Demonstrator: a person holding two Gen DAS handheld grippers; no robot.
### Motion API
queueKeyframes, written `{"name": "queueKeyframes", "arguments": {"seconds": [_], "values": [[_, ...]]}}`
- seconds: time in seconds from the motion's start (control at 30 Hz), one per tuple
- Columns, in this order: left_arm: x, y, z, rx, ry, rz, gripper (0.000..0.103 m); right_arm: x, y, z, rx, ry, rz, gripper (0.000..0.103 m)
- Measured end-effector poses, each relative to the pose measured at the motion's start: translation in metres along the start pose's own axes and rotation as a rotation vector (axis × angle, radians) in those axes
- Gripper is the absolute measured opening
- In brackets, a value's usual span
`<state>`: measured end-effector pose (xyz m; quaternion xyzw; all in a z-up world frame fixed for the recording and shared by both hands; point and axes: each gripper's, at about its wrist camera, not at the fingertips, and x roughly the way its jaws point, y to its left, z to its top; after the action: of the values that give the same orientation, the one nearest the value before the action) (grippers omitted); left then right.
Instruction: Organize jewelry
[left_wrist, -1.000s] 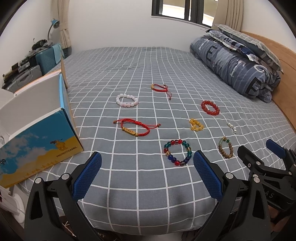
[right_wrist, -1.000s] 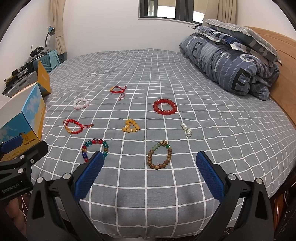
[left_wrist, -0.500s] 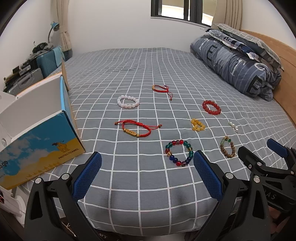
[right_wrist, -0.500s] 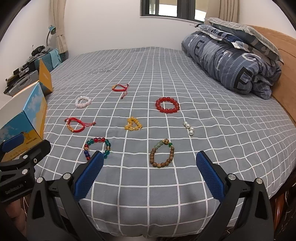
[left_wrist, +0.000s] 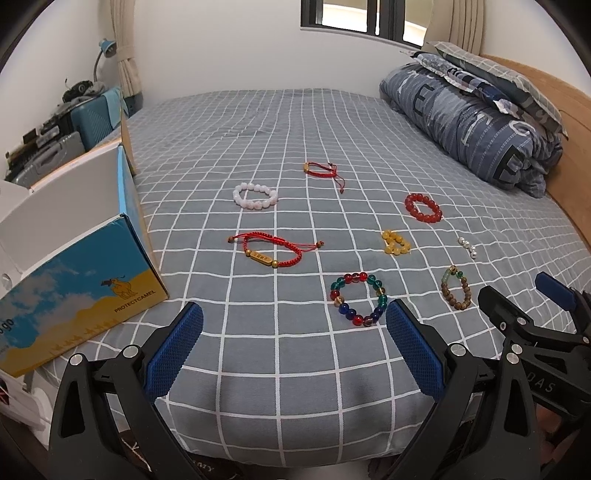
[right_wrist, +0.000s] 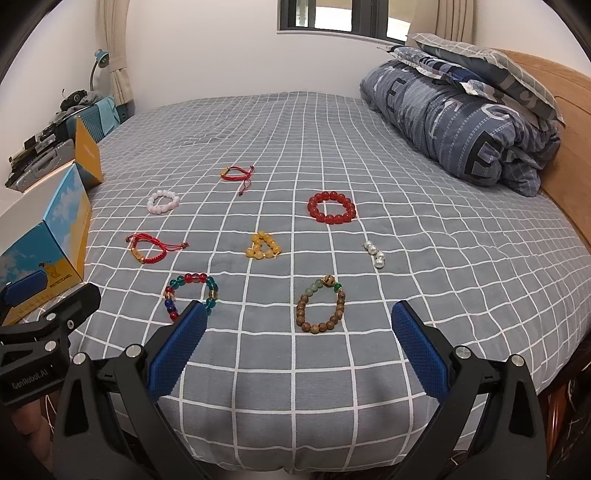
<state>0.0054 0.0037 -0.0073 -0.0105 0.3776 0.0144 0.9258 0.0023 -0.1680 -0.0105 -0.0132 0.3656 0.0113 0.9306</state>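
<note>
Several bracelets lie on the grey checked bed (left_wrist: 295, 122). A multicolour bead bracelet (left_wrist: 358, 303) (right_wrist: 192, 295) and a brown wooden bead bracelet (left_wrist: 456, 291) (right_wrist: 320, 308) lie nearest. Beyond are a red cord bracelet with a gold bar (left_wrist: 271, 249) (right_wrist: 147, 248), yellow beads (left_wrist: 396, 243) (right_wrist: 263, 246), small pearls (left_wrist: 467, 246) (right_wrist: 375, 254), a red bead bracelet (left_wrist: 422, 206) (right_wrist: 331, 207), a white bead bracelet (left_wrist: 255, 195) (right_wrist: 163, 201) and a second red cord bracelet (left_wrist: 322, 170) (right_wrist: 236, 173). My left gripper (left_wrist: 293, 345) and right gripper (right_wrist: 299, 345) are open and empty above the bed's near edge.
An open blue and yellow box (left_wrist: 74, 273) (right_wrist: 55, 236) stands at the bed's left edge. A folded blue duvet and pillows (left_wrist: 476, 110) (right_wrist: 461, 110) lie at the far right against a wooden headboard. Suitcases and clutter (left_wrist: 55, 129) stand at the far left.
Both grippers have edged slightly forward and lower toward the bed; the bracelets sit a little nearer in both views. Nothing on the bed has moved.
</note>
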Motion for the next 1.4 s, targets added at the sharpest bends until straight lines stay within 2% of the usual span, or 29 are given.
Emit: {"name": "queueKeyframes", "arguments": {"seconds": [1.07, 1.4], "values": [[-0.001, -0.003, -0.001, 0.008, -0.004, 0.001, 0.097, -0.002, -0.001, 0.001, -0.004, -0.003, -0.007, 0.096], [-0.010, -0.002, 0.015, -0.010, -0.018, 0.016, 0.097, -0.002, -0.002, 0.014, -0.022, -0.005, -0.026, 0.096]]}}
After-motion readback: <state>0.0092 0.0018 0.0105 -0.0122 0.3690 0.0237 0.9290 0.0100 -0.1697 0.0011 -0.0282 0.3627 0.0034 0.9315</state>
